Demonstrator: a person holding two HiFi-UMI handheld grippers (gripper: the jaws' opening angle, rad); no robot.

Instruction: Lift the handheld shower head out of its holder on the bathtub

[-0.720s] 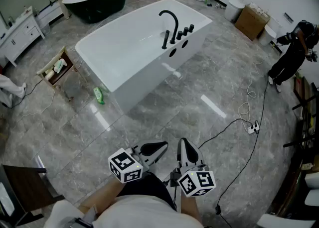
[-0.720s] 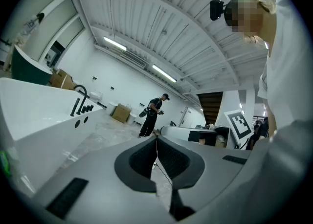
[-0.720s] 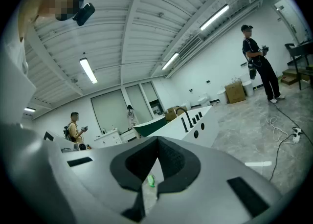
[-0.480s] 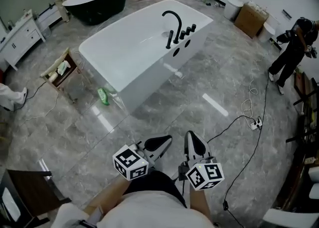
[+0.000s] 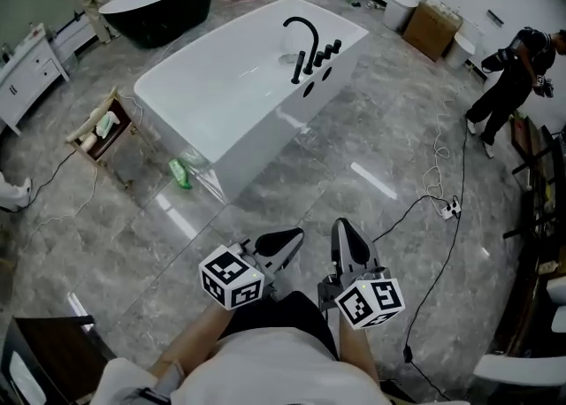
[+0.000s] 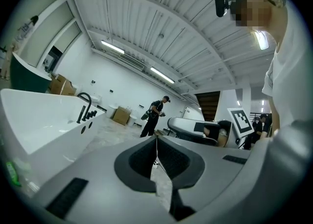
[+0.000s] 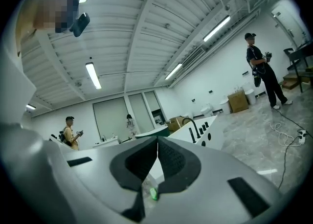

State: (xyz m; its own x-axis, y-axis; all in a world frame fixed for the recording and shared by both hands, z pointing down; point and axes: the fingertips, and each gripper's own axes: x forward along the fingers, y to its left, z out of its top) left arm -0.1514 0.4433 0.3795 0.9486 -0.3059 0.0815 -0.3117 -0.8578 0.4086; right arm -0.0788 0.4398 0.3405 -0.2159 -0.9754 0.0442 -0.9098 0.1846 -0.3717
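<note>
Grey marble-pattern floor: glossy, takes up most of the head view.

White bathtub: freestanding, set diagonally in the upper middle of the head view, well apart from both grippers.

Black bathtub: beyond the white one, toward the upper left.

Person in dark clothing: standing at the far right, away from the tub.

Cardboard box: on the floor past the tub's far end.

Small wooden rack: on the floor to the left of the white tub.

Left gripper: held low and level in front of the person. Its own view shows the jaws closed tip to tip with nothing between them.

Right gripper: just beside the left one, also level. Jaws fully closed, pads meeting along one line, empty.

Black arched spout: upright on the tub's right rim, near the far end.

Handheld shower head: appears to be the slim black upright just beside the spout's base, seated in the rim, with a row of black knobs next along. At this range it cannot be separated from its holder with certainty. Neither gripper is near it.

Green bottle: lying on the floor against the tub's near corner.

Power strip: on the floor at right, with a cable trailing from it
</note>
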